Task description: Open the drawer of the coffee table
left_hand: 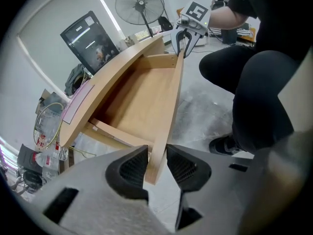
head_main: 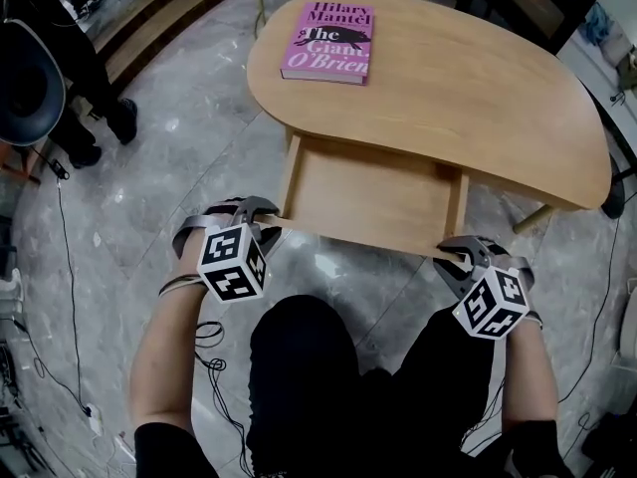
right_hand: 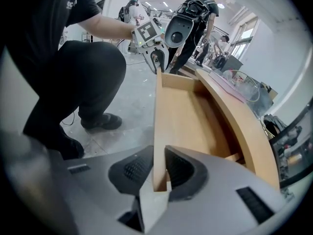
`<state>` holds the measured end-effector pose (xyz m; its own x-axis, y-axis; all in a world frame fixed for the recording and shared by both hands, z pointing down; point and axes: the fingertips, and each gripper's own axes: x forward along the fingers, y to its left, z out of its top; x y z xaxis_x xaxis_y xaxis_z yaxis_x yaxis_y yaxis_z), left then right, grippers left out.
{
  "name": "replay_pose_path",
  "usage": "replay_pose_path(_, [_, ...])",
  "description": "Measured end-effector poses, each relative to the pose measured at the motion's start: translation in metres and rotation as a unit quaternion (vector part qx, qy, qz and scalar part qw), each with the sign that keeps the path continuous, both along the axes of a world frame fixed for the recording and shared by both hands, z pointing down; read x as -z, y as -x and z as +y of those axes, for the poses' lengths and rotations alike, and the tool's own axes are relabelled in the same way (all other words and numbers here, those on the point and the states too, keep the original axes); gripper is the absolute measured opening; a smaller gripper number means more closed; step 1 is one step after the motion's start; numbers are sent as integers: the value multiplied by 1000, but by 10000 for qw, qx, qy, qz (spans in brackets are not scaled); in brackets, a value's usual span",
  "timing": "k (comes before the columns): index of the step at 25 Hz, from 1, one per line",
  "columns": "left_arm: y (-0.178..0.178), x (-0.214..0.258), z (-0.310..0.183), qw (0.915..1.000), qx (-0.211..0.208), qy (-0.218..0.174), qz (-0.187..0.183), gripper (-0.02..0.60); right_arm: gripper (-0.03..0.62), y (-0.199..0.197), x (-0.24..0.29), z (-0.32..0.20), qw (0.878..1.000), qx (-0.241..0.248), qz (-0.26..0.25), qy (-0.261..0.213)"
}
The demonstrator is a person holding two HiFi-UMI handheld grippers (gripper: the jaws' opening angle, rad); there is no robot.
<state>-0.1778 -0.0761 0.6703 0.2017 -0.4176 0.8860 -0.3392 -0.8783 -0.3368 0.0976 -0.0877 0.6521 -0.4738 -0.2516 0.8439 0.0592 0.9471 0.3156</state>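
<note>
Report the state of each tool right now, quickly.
Left tool: closed on the left end of the drawer front.
Right tool: closed on the right end of the same drawer front.

Pale wood drawer (head_main: 368, 195), pink book (head_main: 328, 43), grey marbled floor (head_main: 179, 167).

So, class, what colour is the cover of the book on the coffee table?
The book is pinkish purple; the head view shows it best.
</note>
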Motion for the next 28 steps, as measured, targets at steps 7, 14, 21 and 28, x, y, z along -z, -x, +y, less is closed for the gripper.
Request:
replay_pose_path(7, [-4, 0, 6, 9997, -183, 154, -26, 118, 84, -4, -1, 1, 9999, -116, 83, -54])
replay_pose_path(14, [7, -4, 14, 9991, -243, 230, -279, 118, 75, 7, -5, 24, 9995, -42, -130, 301])
replay_pose_path(21, [7, -4, 16, 9992, -213, 180, -294, 118, 77, 7, -6, 27, 9995, -72, -140, 272])
replay_pose_path(28, [0, -10, 27, 9993, -270, 235, -131, 114, 77, 0, -10, 28, 9998, -41, -102, 154])
